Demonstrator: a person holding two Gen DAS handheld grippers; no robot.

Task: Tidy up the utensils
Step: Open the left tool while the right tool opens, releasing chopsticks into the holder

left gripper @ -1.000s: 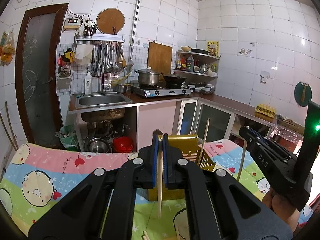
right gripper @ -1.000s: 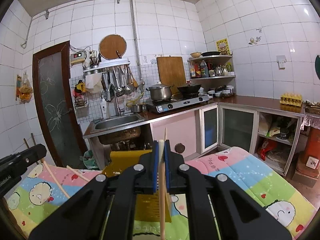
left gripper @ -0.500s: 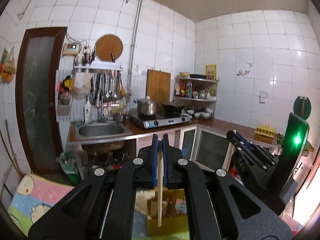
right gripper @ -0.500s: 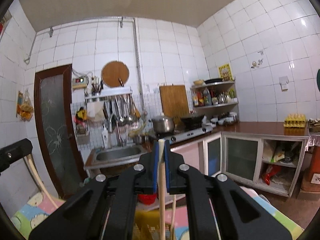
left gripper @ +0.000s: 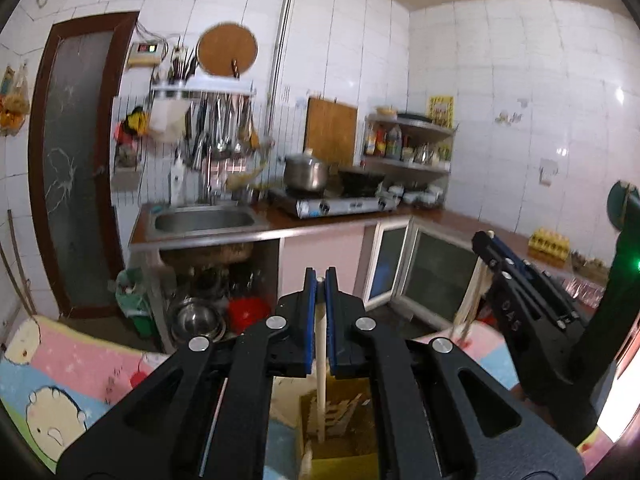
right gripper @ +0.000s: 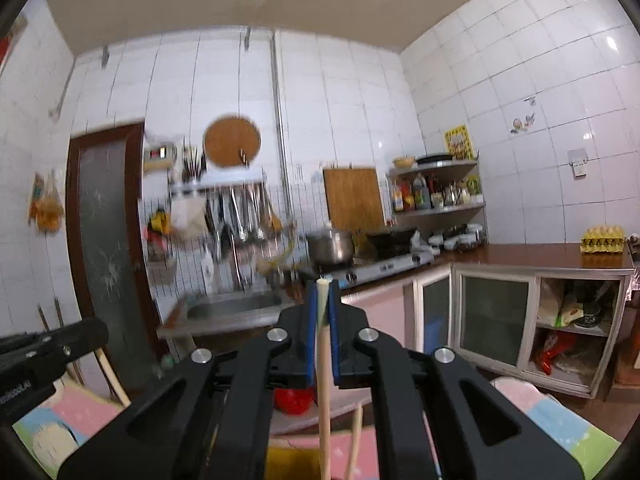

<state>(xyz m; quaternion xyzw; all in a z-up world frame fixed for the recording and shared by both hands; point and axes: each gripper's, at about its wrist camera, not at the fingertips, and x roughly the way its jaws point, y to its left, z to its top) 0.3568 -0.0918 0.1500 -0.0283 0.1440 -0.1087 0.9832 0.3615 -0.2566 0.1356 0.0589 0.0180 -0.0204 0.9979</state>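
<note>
Both grippers are pinching one chopstick each, long axis running upright between the jaws. The left gripper [left gripper: 320, 316] is holding its chopstick [left gripper: 321, 380] directly over the yellow holder [left gripper: 340, 432], lower end hanging just above the opening (probably nearer to dropping in). The right gripper [right gripper: 323, 320] is holding its chopstick [right gripper: 324, 380] beside it, tilted slightly.

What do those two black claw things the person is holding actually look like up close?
Each is matte black plastic with angular cut-out arms joined by round silver pins. The left gripper and right gripper both end in blue-lined fingers. Seen from the left wrist, the right one carries pale lettering and a green light on its handle.
</note>
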